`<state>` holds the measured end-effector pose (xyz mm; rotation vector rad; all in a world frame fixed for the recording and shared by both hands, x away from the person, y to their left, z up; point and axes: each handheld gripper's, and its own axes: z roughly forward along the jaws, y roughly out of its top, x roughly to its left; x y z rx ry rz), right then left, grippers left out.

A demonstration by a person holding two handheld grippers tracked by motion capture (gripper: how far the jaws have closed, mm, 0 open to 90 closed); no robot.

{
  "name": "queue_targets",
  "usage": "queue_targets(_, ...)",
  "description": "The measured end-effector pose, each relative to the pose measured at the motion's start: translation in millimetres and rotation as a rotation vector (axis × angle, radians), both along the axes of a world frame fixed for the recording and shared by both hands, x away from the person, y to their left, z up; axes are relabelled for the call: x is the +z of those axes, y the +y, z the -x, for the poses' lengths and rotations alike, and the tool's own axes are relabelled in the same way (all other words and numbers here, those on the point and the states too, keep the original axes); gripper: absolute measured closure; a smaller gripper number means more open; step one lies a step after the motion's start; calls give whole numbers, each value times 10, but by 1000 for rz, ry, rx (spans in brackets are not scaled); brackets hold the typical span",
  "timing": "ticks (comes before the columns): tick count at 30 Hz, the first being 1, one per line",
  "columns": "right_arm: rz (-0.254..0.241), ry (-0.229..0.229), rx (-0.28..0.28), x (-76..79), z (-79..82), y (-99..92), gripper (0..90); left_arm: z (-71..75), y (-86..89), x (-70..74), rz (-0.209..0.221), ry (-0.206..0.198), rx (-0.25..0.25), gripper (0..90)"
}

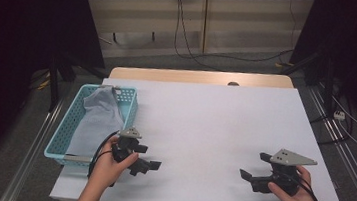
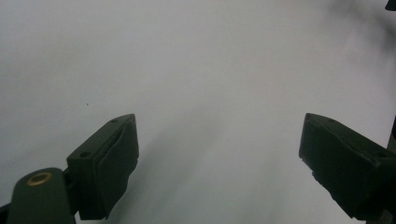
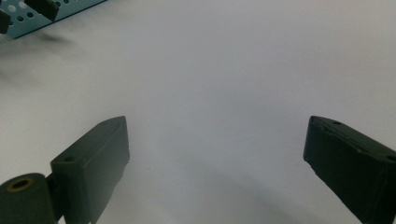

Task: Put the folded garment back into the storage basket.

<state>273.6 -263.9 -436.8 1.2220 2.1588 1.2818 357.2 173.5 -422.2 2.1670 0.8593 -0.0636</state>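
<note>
A light blue perforated basket (image 1: 130, 106) stands at the table's left edge with a grey cloth (image 1: 97, 117) lying in it. My left gripper (image 1: 152, 166) rests low over the white table just right of the basket, held by a hand, jaws pointing right. In the left gripper view its jaws stand wide apart, open (image 2: 219, 158), with only white table between them. My right gripper (image 1: 246, 177) sits near the front right, jaws pointing left. It is open (image 3: 217, 163) as well, with nothing between the jaws. The basket's corner (image 3: 46, 21) lies far off in the right gripper view.
The white tabletop (image 1: 205, 118) spreads between the two grippers. A wooden table edge (image 1: 199, 76) runs along the far side. Cables (image 1: 191, 51) trail on the floor behind, and dark stands flank the table at left and right.
</note>
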Motion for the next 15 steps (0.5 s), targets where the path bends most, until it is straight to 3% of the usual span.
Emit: queue_targets(15,3,5,3,-8,-2,-8,67,2,-15,-2,-2,1,-4,124)
